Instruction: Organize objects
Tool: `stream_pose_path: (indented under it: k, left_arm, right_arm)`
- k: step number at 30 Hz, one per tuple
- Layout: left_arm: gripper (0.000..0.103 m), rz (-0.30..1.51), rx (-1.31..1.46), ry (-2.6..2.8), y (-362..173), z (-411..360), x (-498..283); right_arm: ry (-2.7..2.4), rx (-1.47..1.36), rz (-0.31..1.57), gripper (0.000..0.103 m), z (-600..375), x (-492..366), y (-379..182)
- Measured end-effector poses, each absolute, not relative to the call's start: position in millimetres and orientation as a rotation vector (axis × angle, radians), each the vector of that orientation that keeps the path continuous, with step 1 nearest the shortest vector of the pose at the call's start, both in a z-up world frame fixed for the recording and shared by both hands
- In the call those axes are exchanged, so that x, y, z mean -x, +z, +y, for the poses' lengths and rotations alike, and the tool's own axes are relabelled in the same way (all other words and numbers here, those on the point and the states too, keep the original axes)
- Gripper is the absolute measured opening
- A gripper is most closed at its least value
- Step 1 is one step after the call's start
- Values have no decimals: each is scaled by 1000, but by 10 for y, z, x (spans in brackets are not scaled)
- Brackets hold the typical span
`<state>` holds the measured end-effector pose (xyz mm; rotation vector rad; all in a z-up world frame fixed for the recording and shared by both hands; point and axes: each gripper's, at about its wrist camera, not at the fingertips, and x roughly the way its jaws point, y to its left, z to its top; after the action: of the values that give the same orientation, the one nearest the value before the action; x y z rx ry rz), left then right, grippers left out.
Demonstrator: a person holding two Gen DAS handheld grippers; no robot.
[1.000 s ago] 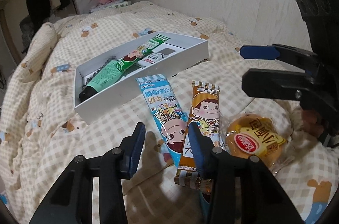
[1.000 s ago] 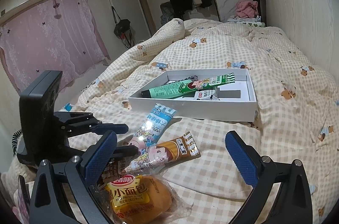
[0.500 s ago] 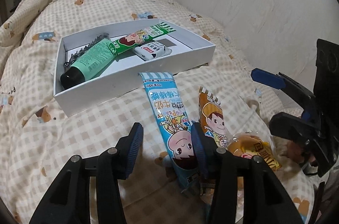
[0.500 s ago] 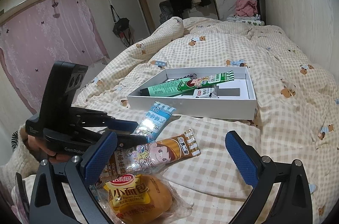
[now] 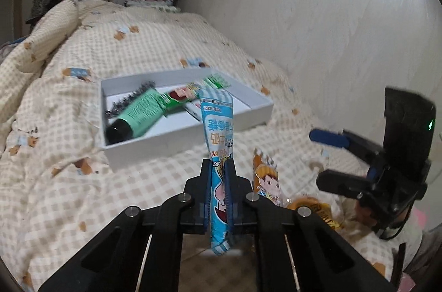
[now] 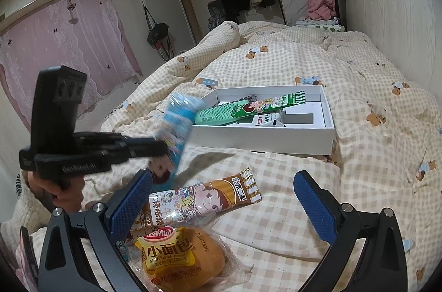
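My left tool [image 5: 218,170] has just clamped shut on the blue candy packet [image 5: 218,132], which now stands up off the bed [image 5: 69,98] with its top leaning toward the white box [image 5: 259,101]. My right tool [image 6: 223,198] hangs wide open with nothing in it, above the brown candy packet [image 6: 204,201] and the wrapped bun [image 6: 182,259]. Already in the box I can see a green tube [image 6: 215,115], a green candy packet [image 6: 273,100] and a small white packet [image 6: 266,120]. By my reckoning I'm roughly halfway: the blue packet needs carrying over, then the brown packet and the bun remain on the quilt
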<state>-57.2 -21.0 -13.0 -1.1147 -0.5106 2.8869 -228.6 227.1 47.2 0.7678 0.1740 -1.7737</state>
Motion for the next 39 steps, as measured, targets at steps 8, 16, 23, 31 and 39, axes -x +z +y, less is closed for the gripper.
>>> stream_pose_path:
  k: [8, 16, 23, 31, 39]
  left_arm:
    - [10, -592, 1194, 2942, -174, -391, 567]
    - [51, -407, 1347, 3054, -165, -211, 573]
    - [54, -215, 1583, 2963, -408, 58, 741]
    - [73, -87, 1686, 2971, -517, 144, 805]
    - [76, -163, 1738, 3041, -505, -46, 731]
  right_arm:
    - [-1773, -769, 174, 103, 2269, 2288, 476]
    - [-1773, -770, 174, 103, 2265, 2290, 476]
    - [-1772, -771, 174, 103, 2265, 2292, 482]
    - [-1770, -777, 175, 103, 2253, 2304, 457]
    - [-1768, -783, 177, 103, 2263, 2317, 442]
